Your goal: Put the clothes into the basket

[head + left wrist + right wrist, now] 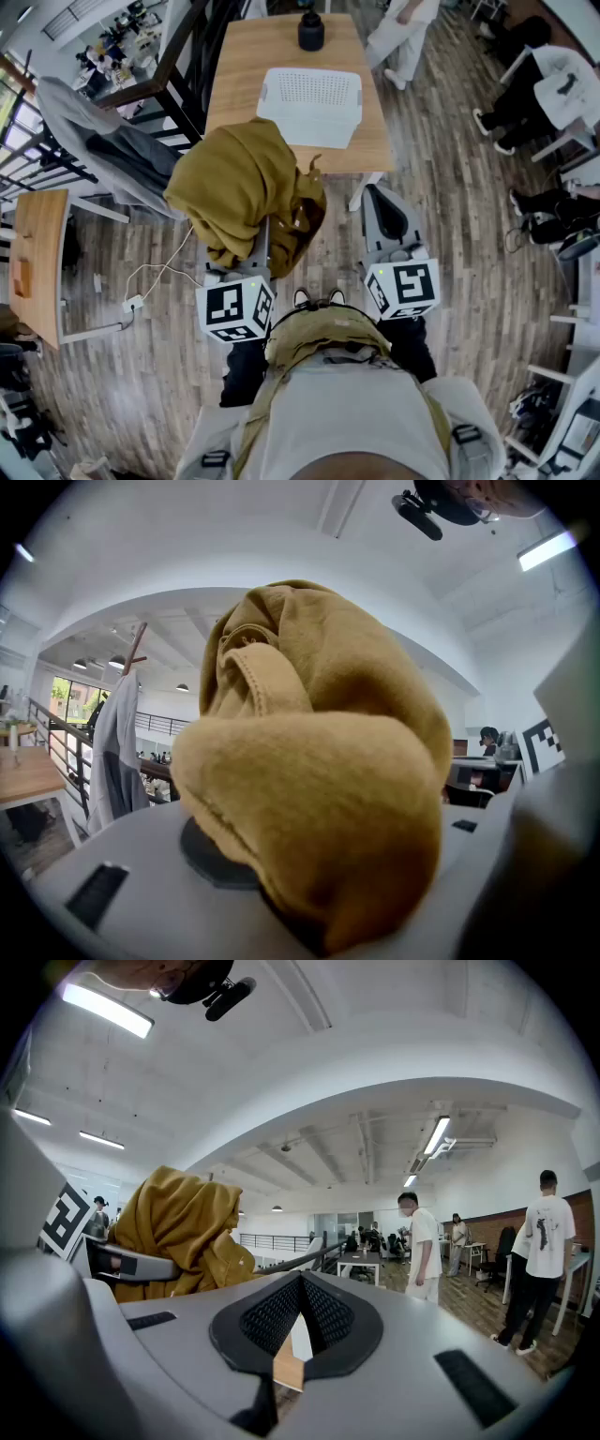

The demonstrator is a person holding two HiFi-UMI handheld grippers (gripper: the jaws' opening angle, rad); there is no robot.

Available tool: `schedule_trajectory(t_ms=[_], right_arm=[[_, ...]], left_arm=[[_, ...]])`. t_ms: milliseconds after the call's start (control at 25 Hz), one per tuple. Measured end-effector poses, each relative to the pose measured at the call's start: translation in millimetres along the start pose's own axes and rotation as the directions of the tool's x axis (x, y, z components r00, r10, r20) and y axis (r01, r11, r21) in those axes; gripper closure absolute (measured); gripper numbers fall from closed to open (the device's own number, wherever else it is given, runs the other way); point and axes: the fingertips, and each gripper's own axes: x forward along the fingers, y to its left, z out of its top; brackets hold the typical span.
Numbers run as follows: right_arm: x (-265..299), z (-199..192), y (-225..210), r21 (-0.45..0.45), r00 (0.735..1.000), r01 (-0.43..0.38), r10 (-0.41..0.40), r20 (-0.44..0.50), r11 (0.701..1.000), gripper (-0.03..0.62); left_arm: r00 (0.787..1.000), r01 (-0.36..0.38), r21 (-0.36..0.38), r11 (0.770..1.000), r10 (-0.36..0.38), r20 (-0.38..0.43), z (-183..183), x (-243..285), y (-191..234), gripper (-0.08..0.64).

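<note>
L gripper (pixel 266 236) is clamped on a bunch of the mustard garment (pixel 234 178) and holds it up in the air, short of the table (pixel 234 66). R gripper (pixel 378 199) is closed, nothing in it, level beside the load.

Risks, near to far:
- Grip looks like 1 thick wad, not a seam. Judgement: weight of the loose folds could drag it out mid-carry.
- Hanging folds sit low at the near table edge and could snag there when moving fwd.
- Basket (pixel 309 105) is light plastic, mid-table, nothing bracing it. A 1-handed drop could leave a sleeve over the rim, or shove the basket toward the black item (pixel 310 31) behind it.
- R gripper is closed, so it can't help tuck w/o opening first.

Hard to make out:
- L pads are mostly buried in cloth in the left gripper view, so bite depth is unknown.
- Garment type is unclear; hood or sleeve can't be separated.
- Black item could be a jar or bottle, can't tell.
- Garment underside and its clearance over the table are hidden.
</note>
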Motion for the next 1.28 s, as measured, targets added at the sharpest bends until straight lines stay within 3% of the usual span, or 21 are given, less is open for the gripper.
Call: schedule_trajectory(t_ms=[760,1280], right_arm=[[-5,1,-3,0.013,1.0,0.007,-0.007,0.013,1.0,0.572],[-6,-22,28,0.017,0.999,-0.027,0.028,-0.046,0.999,0.572]], left_arm=[[1.0,0.013,0.059,0.998,-0.014,0.011,2,-5,-10,0.316],[0.998,0.048,0.061,0.997,-0.045,-0.038,-19,-12,0,0.316]])
